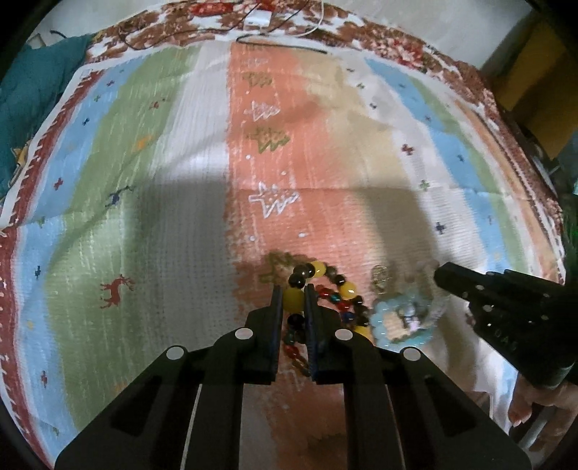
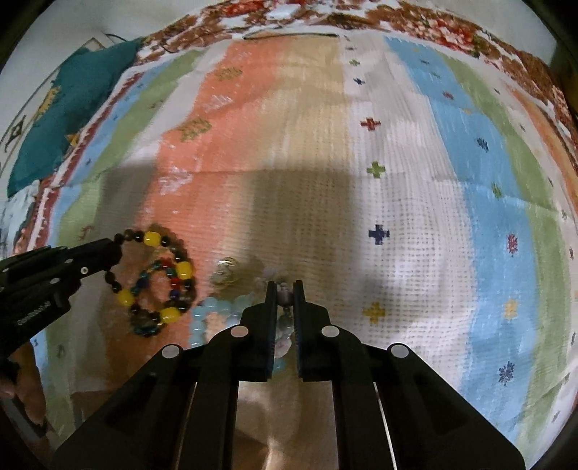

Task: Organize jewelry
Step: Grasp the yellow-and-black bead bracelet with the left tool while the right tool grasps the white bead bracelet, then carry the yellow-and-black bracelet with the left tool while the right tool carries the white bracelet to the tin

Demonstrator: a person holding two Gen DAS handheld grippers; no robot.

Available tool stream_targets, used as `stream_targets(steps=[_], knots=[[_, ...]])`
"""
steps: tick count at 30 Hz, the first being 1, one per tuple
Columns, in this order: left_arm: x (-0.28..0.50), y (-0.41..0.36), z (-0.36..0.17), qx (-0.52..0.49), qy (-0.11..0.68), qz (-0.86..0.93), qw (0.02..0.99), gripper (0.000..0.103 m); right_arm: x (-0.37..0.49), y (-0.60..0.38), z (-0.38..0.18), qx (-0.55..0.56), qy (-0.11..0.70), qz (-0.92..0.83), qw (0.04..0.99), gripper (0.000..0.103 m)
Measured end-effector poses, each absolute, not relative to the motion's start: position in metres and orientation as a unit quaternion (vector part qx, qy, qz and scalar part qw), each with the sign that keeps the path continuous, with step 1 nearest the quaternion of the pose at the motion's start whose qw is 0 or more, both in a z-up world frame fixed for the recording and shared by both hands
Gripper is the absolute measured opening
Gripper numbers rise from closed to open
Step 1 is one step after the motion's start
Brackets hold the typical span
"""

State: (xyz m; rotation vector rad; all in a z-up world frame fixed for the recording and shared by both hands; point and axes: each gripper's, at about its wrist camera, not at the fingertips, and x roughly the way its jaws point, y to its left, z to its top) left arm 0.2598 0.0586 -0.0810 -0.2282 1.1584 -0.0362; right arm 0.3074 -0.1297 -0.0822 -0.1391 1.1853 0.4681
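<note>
My left gripper is shut on a yellow-and-dark bead bracelet, pinching a yellow bead between its jaws; the same bracelet shows at left in the right wrist view. A smaller multicoloured bead bracelet lies inside its loop. My right gripper is shut on a pale translucent bead bracelet. A light blue bead bracelet lies beside it, also seen in the right wrist view. A small clear ring lies between the bracelets. All rest on a striped patterned cloth.
A teal cushion sits at the cloth's far left edge. A white charger with cables lies at the far edge. The other gripper's black body reaches in from the right of the left wrist view.
</note>
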Motion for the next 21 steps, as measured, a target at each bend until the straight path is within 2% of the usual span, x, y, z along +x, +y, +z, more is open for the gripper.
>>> stream_targets(steps=[12, 21], knots=[[0.246, 0.044, -0.048, -0.106, 0.515, -0.038, 0.850, 0.011, 0.283, -0.124, -0.048, -0.080, 0.518, 0.237, 0.818, 0.009], [0.237, 0.045, -0.042, -0.106, 0.512, -0.036, 0.852, 0.011, 0.277, -0.122, -0.047, -0.090, 0.513, 0.242, 0.819, 0.009]])
